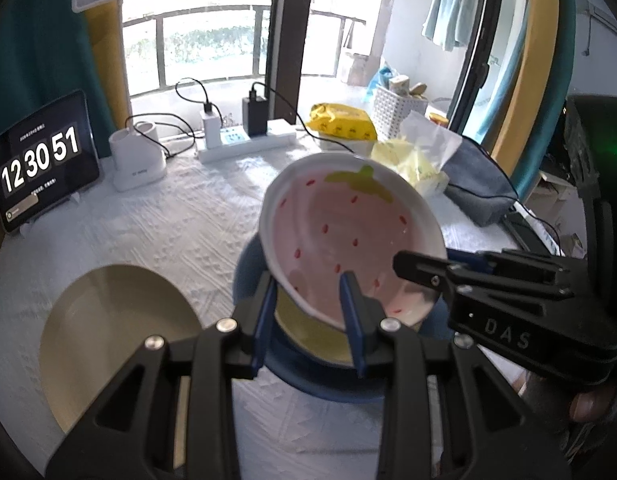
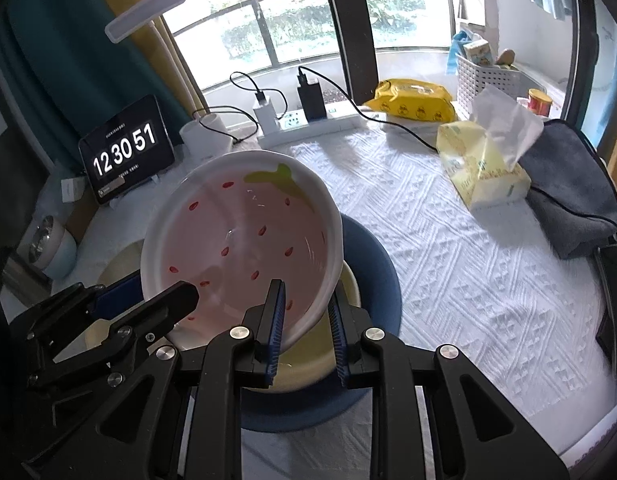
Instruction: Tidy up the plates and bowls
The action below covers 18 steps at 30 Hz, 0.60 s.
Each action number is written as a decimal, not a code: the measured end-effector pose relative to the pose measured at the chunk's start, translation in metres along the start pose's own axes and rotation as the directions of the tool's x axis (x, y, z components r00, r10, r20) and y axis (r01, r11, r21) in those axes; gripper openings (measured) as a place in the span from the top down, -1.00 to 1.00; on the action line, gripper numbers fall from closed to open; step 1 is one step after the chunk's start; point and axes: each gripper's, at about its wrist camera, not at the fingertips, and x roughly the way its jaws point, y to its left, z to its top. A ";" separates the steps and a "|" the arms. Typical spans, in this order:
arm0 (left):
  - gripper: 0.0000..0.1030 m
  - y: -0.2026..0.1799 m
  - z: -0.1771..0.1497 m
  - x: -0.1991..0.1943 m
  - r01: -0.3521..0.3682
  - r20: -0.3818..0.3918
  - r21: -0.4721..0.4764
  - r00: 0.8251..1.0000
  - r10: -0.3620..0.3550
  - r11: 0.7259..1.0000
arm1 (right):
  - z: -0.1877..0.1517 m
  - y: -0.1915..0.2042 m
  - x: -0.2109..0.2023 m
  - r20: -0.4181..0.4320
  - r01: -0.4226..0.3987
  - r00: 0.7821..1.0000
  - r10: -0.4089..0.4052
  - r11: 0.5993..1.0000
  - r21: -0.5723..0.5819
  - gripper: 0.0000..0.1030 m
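Left wrist view: strawberry bowl [image 1: 340, 236], pink inside with red seeds, green leaf and white rim, held tilted above a blue plate [image 1: 308, 380] carrying a cream dish [image 1: 308, 332]. Left gripper [image 1: 314, 320] clamped on its near rim; right gripper [image 1: 424, 268] grips the right rim. Gold plate [image 1: 108, 336] lies toward the table's left edge.

Right wrist view: right gripper [image 2: 306, 320] pinches the bowl's [image 2: 244, 240] rim. White textured tablecloth [image 2: 448, 260]; tissue pack [image 2: 480, 168] and tablet clock [image 2: 126, 148] along the far edge by the window.

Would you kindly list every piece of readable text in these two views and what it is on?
"12 30 51": tablet screen.
"DAS": right hand-held gripper, on its body.
Small lines above and below the tablet's digits: too small to read.
Print on tissue pack and yellow wipes pack: blurred.
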 end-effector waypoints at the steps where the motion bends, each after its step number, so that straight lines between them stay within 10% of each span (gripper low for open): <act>1: 0.37 -0.001 -0.001 0.001 0.001 -0.004 0.000 1.000 -0.001 1.000 | -0.002 -0.001 0.000 -0.003 0.002 1.000 -0.002 1.000 0.000 0.54; 18: 0.36 -0.010 -0.020 0.017 -0.010 -0.056 0.001 0.998 0.010 1.000 | -0.019 -0.013 0.002 -0.028 -0.001 1.000 0.001 1.000 -0.002 0.54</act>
